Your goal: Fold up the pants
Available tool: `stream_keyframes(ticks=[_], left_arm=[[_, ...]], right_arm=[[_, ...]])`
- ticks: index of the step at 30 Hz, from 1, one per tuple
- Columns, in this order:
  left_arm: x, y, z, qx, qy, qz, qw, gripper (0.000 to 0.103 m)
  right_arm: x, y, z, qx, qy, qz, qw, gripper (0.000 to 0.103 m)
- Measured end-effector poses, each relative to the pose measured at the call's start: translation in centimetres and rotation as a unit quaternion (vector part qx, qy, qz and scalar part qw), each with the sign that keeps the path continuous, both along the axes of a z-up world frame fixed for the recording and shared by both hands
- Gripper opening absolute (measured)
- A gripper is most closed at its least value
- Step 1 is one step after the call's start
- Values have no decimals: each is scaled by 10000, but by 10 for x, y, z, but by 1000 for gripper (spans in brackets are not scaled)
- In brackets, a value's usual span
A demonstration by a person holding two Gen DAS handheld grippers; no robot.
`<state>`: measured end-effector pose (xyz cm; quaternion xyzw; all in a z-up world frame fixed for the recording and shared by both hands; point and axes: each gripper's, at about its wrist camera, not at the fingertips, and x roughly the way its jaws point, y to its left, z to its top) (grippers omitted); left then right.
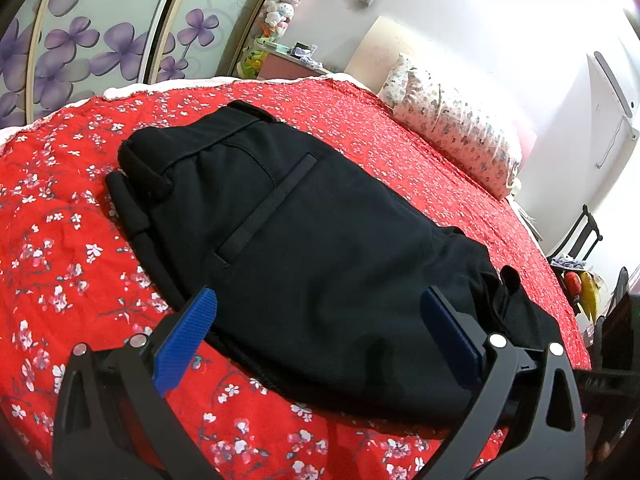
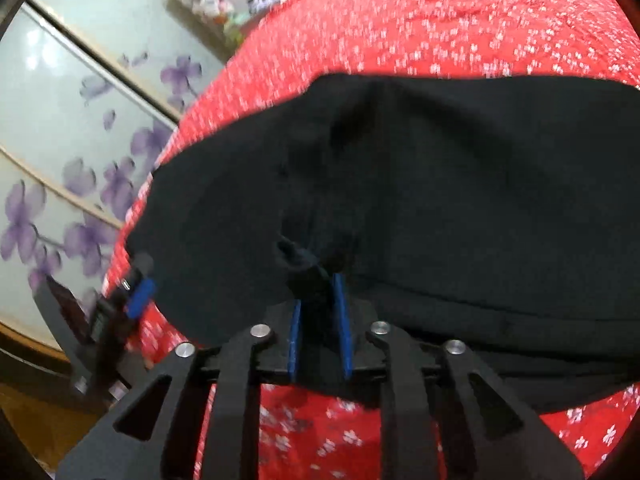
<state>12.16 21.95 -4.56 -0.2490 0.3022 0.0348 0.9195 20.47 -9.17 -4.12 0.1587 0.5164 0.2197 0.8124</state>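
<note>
Black pants [image 1: 304, 216] lie folded into a thick bundle on the red flowered bedspread [image 1: 60, 264], waistband at the far left. My left gripper [image 1: 320, 312] is open, its blue fingers spread over the near end of the bundle and holding nothing. In the right wrist view the pants [image 2: 440, 184] fill the middle. My right gripper [image 2: 318, 292] is shut on a bunched edge of the black cloth. The left gripper also shows in the right wrist view [image 2: 138, 294], at the pants' left edge. That view is blurred by motion.
A flowered pillow [image 1: 456, 128] lies at the bed's far right. Wardrobe doors with purple flowers [image 1: 80, 40] stand behind the bed. A shelf with plush toys [image 1: 276, 12] is at the back. A chair [image 1: 580, 232] and clutter stand right of the bed.
</note>
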Motion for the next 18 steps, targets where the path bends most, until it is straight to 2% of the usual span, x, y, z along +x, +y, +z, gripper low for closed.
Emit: stream_keyframes(ticks=[2,3,5,6,8,9,13,15,18], left_arm=[[-1,0,0,4,3,2,10000,101],[-1,0,0,2,1,2,10000,101],[0,0,0,4,2,2,10000,101],[-1,0,0,2,1,2,10000,101],[0,0,0,1,1,2,10000,101],[0,0,0,4,3,2,10000,101],[0,0,-1,17,12,4,10000,101],[0,0,-1,20,14,5,10000,101],[0,0,-1,15,10,7,10000,101]], right_arm=[[-4,2,2,128,40,184,9997,57],[-6,3,7,239,81,296,9992,64],[-8,2,19,532,-83,361,9979,66],[-9,-2,31,703,-375,336,9963,66],[-4,-15,46,809,-859,29,9930,66],[5,-24,50,833,-964,-248,9915,66],[39,-40,36,1173,-586,-725,9887,66],[51,-31,22,934,-402,-700,9924,66],[57,-2,-14,813,274,-331,9958,69]])
